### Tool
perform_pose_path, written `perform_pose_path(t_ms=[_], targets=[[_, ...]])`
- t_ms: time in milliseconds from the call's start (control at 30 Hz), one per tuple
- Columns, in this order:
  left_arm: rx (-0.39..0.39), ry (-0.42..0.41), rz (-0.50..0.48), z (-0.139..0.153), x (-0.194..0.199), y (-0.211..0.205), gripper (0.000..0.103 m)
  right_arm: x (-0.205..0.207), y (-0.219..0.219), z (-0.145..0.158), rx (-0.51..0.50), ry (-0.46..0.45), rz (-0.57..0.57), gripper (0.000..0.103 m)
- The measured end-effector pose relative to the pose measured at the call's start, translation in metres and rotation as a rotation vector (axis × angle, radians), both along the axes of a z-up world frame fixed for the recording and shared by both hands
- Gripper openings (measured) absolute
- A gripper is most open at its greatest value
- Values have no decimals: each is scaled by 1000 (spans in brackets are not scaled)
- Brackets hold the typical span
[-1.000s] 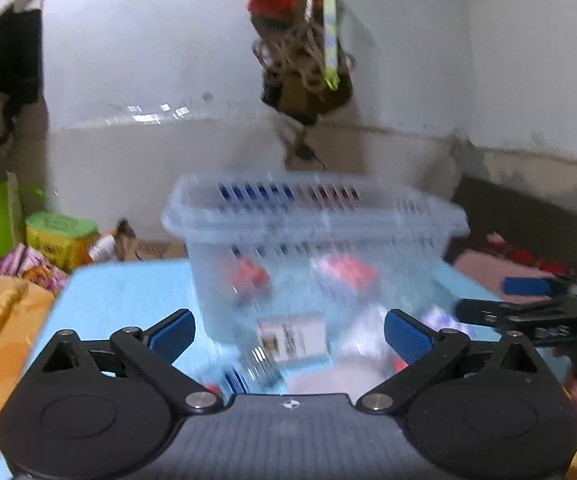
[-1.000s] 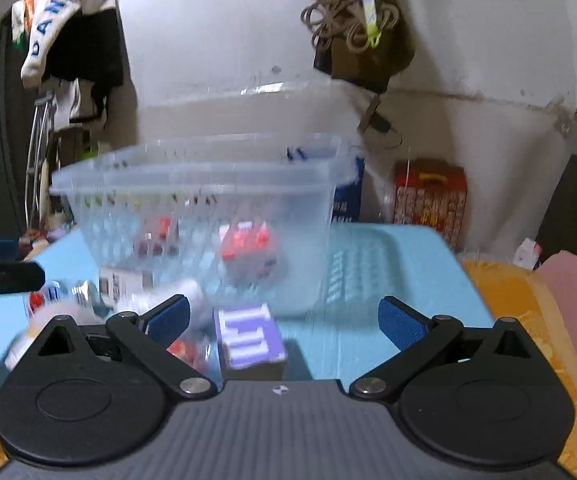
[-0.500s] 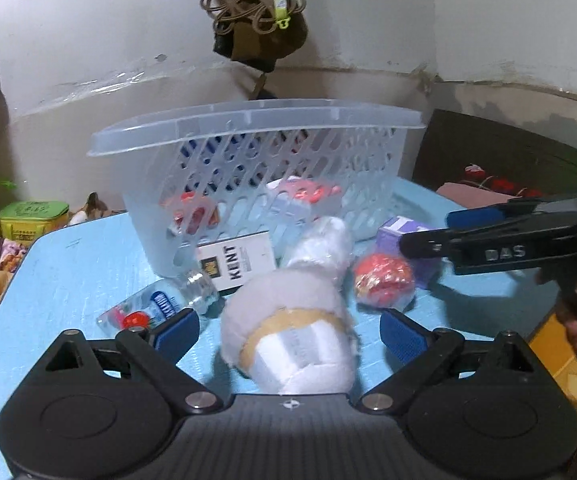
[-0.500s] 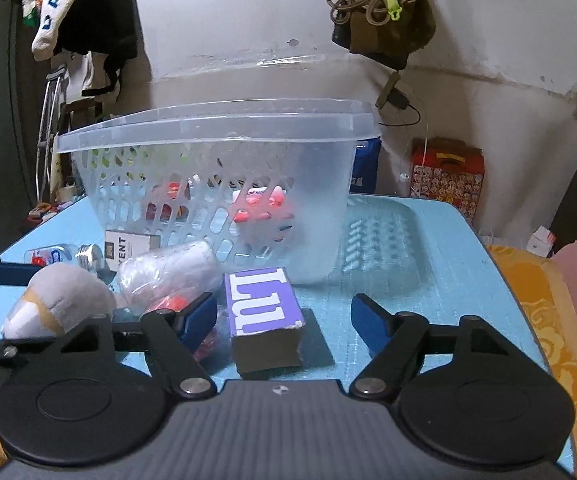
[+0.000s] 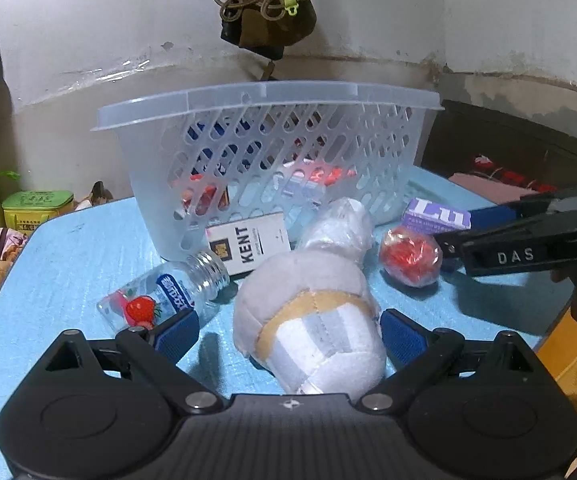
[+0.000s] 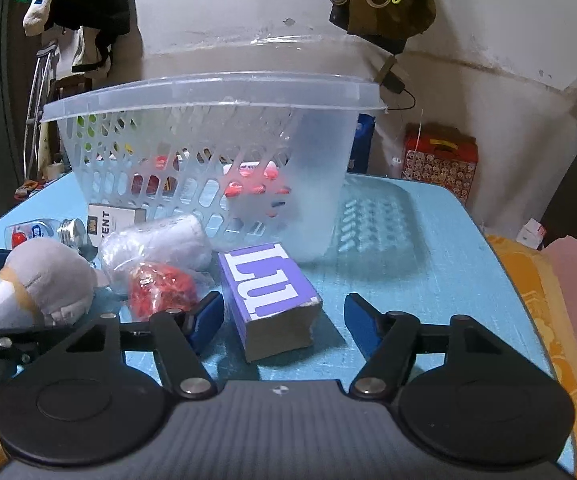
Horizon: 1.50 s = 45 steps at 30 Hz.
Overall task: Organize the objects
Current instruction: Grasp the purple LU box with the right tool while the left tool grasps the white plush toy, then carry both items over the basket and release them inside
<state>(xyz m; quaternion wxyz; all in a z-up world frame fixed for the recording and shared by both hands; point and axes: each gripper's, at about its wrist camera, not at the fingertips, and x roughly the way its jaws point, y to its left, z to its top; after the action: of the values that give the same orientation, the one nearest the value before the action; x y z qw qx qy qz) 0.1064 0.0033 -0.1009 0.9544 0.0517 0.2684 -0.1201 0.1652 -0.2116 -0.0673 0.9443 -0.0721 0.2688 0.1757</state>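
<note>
Left gripper (image 5: 288, 334): jaws wide, straddling the plush toy (image 5: 308, 320), blue pads just beside its flanks; not closed on it, and contact cannot be told.
Right gripper (image 6: 284, 316): jaws spread, 1 pad either side of the purple box (image 6: 268, 292), with a clear gap on the right pad's side; it holds nothing.
Plush toy: lies on the blue table (image 5: 68, 264), near the basket (image 5: 264, 100). Likely soft, light and squashy; a squeeze across the fat middle band should hold, since the rounded ends may slip out.
Purple box: lies flat on the table just in front of the basket's corner. Likely stiff cardboard and light; take it across the 2 long sides, square to the pads.
Red wrapped ball (image 6: 160, 290): between toy and box, in crinkly film; probably slippery.
Clear bottle (image 5: 164, 296): on its side, uncapped, beside the KENT pack (image 5: 248, 240); would likely roll.
White wrapped roll (image 6: 156, 244): against the basket wall, plastic-covered, soft-looking.
Basket: upright, already holding a few red-and-white items, not clearly identifiable through the lattice.
</note>
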Motion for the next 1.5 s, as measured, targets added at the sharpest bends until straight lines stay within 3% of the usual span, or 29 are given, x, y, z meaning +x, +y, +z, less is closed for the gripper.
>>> perform_pose_path(t_ms=[67,100,167,200,600,967,1267,1500], targets=[[10,2,-4,-2,0,-2,99,1,0,-4,7,13,6,69],[13,4,-5,-3,0,-3,99,2,0,-4,7,19,10,60],[18,5,-6,-2,0,-3,87,1,-1,-3,9,24,25,51],[17,5,-10,-1,0,-3,71,1,-1,-1,4,26,21,50],[15,-111,-63,23,-18,-9,71,-9,-21,22,69,-18,12,46],[10,-191,-38,44,-23,-7,71,-31,-26,62,150,-145,25,46],[-36,-280,-8,72,-33,1,71,-42,-32,91,216,-233,39,45],[-99,-329,17,96,-37,11,71,-40,-29,99,209,-264,43,45]])
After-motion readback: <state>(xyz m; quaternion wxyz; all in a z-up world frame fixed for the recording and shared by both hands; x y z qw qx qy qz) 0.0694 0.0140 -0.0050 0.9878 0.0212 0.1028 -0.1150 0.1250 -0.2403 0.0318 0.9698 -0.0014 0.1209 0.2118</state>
